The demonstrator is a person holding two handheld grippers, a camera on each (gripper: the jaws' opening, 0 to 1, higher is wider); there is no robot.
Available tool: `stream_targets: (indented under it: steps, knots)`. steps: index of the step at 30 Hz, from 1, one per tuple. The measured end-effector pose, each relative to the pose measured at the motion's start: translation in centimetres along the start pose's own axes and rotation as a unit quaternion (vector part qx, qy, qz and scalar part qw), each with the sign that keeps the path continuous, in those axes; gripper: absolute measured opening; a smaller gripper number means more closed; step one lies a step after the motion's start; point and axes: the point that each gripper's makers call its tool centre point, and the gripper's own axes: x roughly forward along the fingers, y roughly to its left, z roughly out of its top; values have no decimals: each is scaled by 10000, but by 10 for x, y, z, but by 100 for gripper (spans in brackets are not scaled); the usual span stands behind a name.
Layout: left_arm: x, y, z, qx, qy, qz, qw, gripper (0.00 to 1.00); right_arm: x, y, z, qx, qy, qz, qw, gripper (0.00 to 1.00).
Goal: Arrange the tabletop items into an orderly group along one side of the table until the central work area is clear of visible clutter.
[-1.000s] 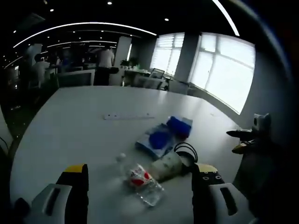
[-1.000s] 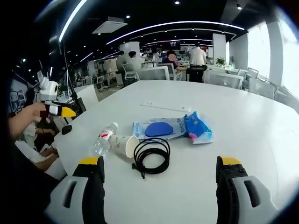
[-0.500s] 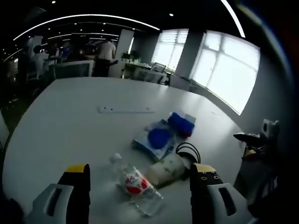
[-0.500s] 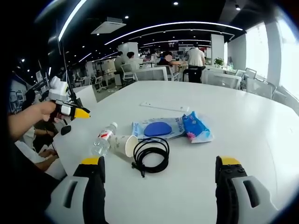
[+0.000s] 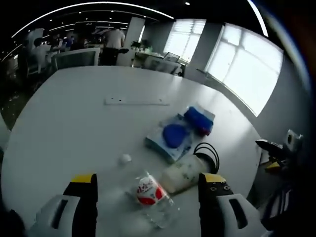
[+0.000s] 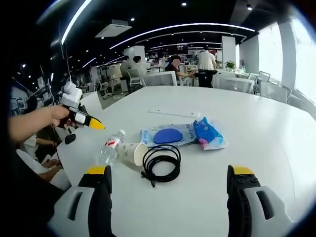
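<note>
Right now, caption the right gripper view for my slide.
Open right gripper faces bottle, paper cup, cable coil.

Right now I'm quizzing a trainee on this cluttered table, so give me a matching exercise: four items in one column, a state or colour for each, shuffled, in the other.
Items:
1. water bottle
2. paper cup
3. cable
4. wipes pack

States:
A. coiled in a black loop
B. blue packet with a pink end
C. clear, lying flat, red label
D. on its side, next to the bottle

Pairs: 1-C, 2-D, 3-A, 4-B
</note>
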Motion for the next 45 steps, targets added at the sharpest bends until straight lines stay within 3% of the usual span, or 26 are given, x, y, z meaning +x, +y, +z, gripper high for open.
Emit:
stream_targets:
  steps: [11, 18, 24, 30, 34, 39, 45]
  knots:
    - [22, 6, -7, -641, 452, -73, 9969, 77, -2, 6, -1, -32, 3, 24, 10000, 93]
    - [39, 9, -4, -779, 654, -61, 9948, 72, -6, 8, -8, 54, 19, 7, 10000, 92]
    - [60, 11, -13, -987, 1149, -92, 9884, 68, -10, 7, -14, 77, 46, -10, 10000, 92]
    - [67, 16, -10, -885, 1230, 5, 9885, 65, -14, 0, -15, 142, 10, -104, 9998, 91]
    - [71, 23, -15, -1009, 1392, 174, 9850, 61, -15, -1, -15, 125, 25, -146, 9998, 91]
    - [63, 18, -22, -1046, 1568, 255, 9817, 53, -14, -2, -17, 137, 52, -151, 9998, 90]
    - [62, 14, -33, -1348, 1893, 252, 9723, 45, -12, 1, -21, 63, 136, -146, 9998, 90]
